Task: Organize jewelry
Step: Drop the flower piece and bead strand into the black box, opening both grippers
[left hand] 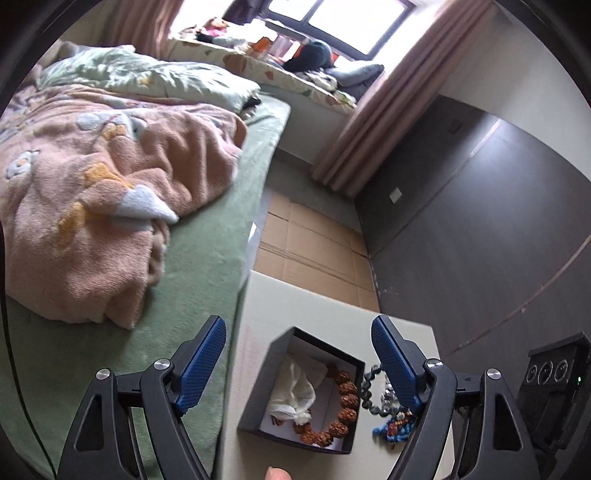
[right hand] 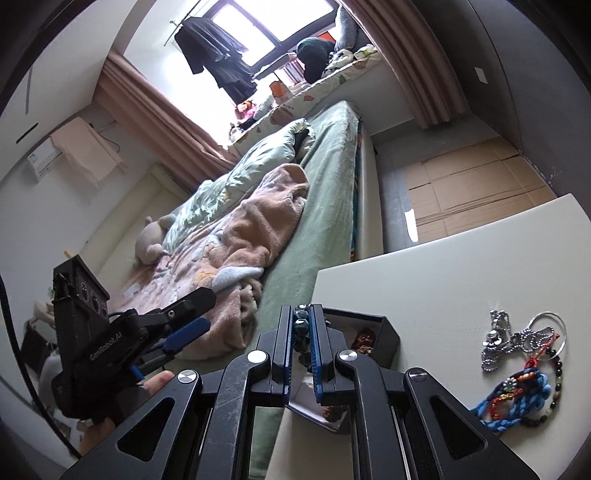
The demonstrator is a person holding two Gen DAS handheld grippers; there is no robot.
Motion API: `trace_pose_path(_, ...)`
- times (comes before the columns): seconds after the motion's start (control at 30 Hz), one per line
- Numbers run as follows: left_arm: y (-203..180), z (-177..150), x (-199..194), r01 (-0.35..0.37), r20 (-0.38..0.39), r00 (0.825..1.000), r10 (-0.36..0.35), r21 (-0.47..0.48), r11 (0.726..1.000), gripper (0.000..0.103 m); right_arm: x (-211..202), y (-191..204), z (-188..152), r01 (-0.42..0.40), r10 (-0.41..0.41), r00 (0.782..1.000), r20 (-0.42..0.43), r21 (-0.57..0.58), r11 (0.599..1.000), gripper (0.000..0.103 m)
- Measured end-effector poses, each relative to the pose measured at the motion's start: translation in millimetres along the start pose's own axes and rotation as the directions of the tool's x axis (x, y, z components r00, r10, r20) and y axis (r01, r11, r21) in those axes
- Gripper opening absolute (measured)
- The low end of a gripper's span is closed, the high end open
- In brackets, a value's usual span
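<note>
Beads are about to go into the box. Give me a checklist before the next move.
1. Right gripper shut on the dark bead bracelet: ok.
2. Left gripper open, nothing between its pads: ok.
3. Black box open, with room: ok.
4. Brown bead bracelet inside the box: ok.
5. Loose jewelry pile on the table, outside the box: not ok.
6. Bracelet hanging over the box: cannot tell.

bare tabletop (left hand: 266,295) beyond black box (left hand: 303,391)

Daylight floods in from the window (left hand: 332,22) far ahead of the tongs, blown out white; the room stays soft, edges bend, corners go black.
</note>
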State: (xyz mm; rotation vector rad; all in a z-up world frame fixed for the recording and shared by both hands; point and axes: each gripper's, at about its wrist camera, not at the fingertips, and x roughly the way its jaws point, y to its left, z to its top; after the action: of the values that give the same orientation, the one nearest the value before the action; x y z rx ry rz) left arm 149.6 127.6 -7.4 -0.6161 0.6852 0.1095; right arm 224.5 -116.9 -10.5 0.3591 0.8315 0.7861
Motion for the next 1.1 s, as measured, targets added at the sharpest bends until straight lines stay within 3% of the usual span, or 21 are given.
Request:
trace_pose_path(0.2,9,3,-7,-0.023,0.021,0.999,0.024,-0.047,0.999,0.082,20,19,-5,-0.062,0.061,0.997,-0.037,-0.016,0.998,0.010)
trace_pose_path(0.23,8,2,-7,-0.026,0.018,0.999,0.027,-0.046,0.999,0.082,27,20,-7,-0.061,0.060,0.996,-0.059,-0.012,0.998,0.016)
trace_pose_path(0.27,7,1,-7,-0.029,0.017,0.999,0.030,-0.044,0.999,0.082,37,19,-9,-0.051,0.051,0.994,-0.096,-0.001,0.999,0.039)
trace_pose_path(0.33,3,-2,-8,-0.034,0.023,0.999,0.034,-0.031,0.999,0.082,47,11,-14,-0.009,0.013,0.990,-0.143,0.027,1.000,0.071)
trace_pose_path(0.43,-5,-6,-12,-0.019,0.038,0.999,0.019,-0.001,1.000,0.082,42,2,-21,0.063,-0.059,0.989,-0.135,0.026,0.998,0.071)
trace_pose_path(0.53,-13,-12,-19,-0.006,0.060,0.998,0.004,0.034,0.999,0.103,25,-1,-21,0.052,-0.050,0.993,-0.111,0.016,0.999,0.071)
trace_pose_path(0.63,-22,-18,-23,0.011,0.069,0.997,-0.016,0.064,0.998,0.103,6,-7,-22,0.077,-0.076,0.993,-0.093,0.008,0.997,0.080)
trace_pose_path(0.73,-30,-24,-25,0.042,0.065,0.997,-0.047,0.074,0.996,0.103,-13,-17,-24,0.089,-0.086,0.993,-0.078,0.025,0.996,0.082)
trace_pose_path(0.8,-35,-28,-27,0.062,0.071,0.995,-0.067,0.079,0.995,0.103,-24,-26,-24,0.099,-0.095,0.993,-0.069,0.047,0.994,0.091)
trace_pose_path(0.83,-38,-30,-28,0.070,0.074,0.994,-0.076,0.085,0.994,0.103,-30,-30,-25,0.111,-0.108,0.992,-0.060,0.054,0.992,0.102)
trace_pose_path(0.93,-49,-35,-29,0.083,0.081,0.992,-0.092,0.109,0.991,0.103,-49,-43,-28,0.174,-0.174,0.985,-0.011,0.093,0.980,0.103)
trace_pose_path(1.1,-67,-44,-26,0.113,0.085,0.988,-0.126,0.144,0.983,0.103,-80,-73,-34,0.202,-0.213,0.976,0.039,0.188,0.961,0.103)
